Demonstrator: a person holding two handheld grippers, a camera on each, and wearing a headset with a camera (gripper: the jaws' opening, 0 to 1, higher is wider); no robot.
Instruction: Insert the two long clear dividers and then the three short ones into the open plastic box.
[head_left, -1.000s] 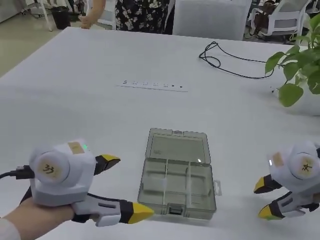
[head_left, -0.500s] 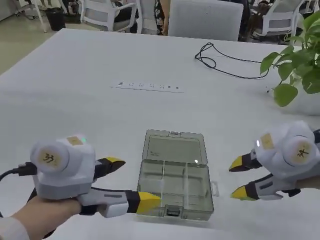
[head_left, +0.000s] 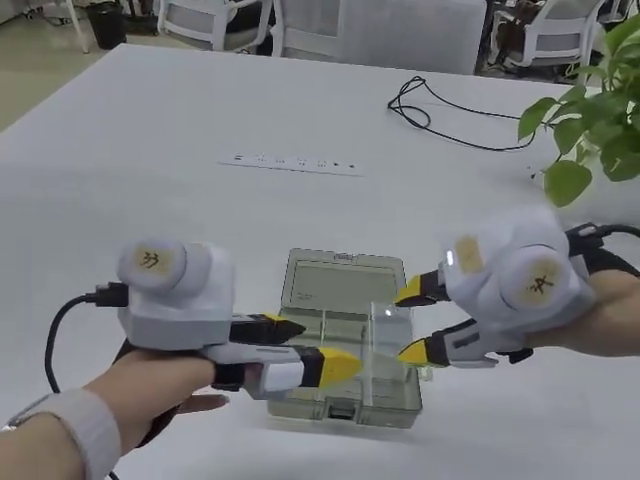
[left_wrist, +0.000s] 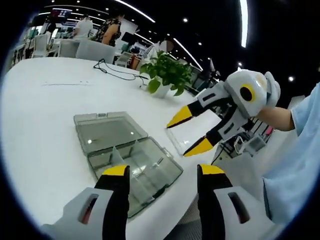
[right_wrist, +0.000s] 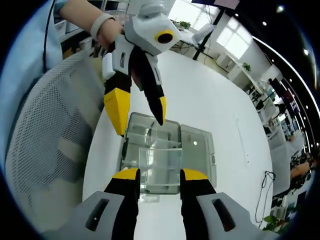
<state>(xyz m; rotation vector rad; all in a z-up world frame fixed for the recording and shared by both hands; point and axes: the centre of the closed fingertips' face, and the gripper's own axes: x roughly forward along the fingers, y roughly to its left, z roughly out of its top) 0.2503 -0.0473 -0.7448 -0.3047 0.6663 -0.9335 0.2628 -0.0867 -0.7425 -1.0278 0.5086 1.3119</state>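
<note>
The open clear plastic box (head_left: 345, 290) lies near the table's front edge, lid laid back, with dividers standing in its base (left_wrist: 130, 155). Just right of the base, my right gripper (head_left: 411, 322) holds a clear divider (head_left: 385, 335) between its yellow tips. That pane (right_wrist: 161, 162) spans the jaws of the right gripper (right_wrist: 161, 175) above the box (right_wrist: 150, 130). The left gripper view shows the right gripper (left_wrist: 186, 134) with the divider (left_wrist: 192, 131) in the air. My left gripper (head_left: 315, 346) is open over the base's front left, nothing between its jaws (left_wrist: 162, 172).
A green potted plant (head_left: 590, 110) stands at the right edge, with a black cable (head_left: 450, 110) looped beside it. A flush socket strip (head_left: 295, 162) sits mid-table. Office chairs (head_left: 215, 20) line the far side. A grey mesh chair (right_wrist: 50, 140) is near me.
Both grippers have moved inward from the table's sides to just over the box. The head camera has tilted and shifted slightly.
</note>
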